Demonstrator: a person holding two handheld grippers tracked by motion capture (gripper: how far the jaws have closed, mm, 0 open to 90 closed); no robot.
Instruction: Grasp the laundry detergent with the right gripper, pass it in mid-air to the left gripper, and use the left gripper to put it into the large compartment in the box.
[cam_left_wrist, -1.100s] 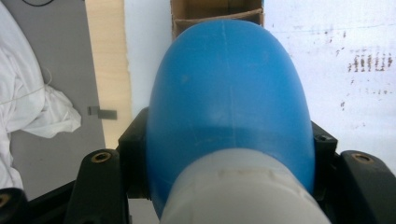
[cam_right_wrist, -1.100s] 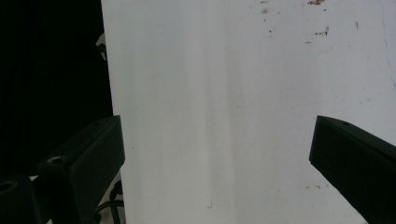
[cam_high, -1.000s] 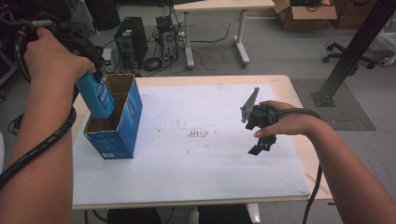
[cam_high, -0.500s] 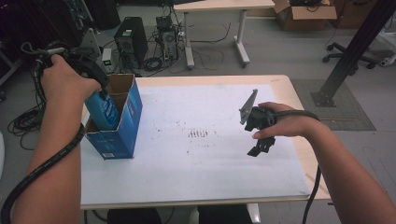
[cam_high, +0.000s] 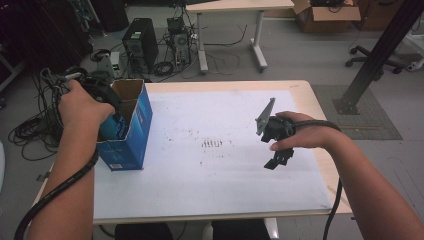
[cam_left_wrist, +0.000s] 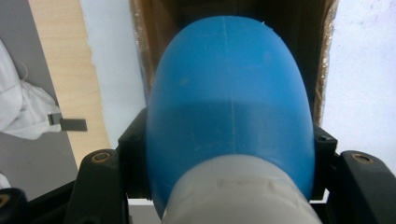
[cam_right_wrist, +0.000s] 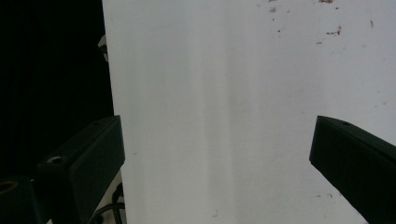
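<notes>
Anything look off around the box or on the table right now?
Only minor things: reddish-brown specks are scattered mid-sheet on the white table cover, and the blue box's cardboard opening looks frayed. The blue bottle sits squarely in the left gripper.

Left hand-held gripper (cam_high: 107, 117) clamped tight, pointing down; right hand-held gripper (cam_high: 276, 160) spread wide, hovering low.

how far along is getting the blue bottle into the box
Nearly there. Done: the left gripper is clamped on the blue bottle, bottom end already inside the open blue box. In hand: lowering it in. Left: releasing and pulling out. The right gripper hangs open above the table.
</notes>
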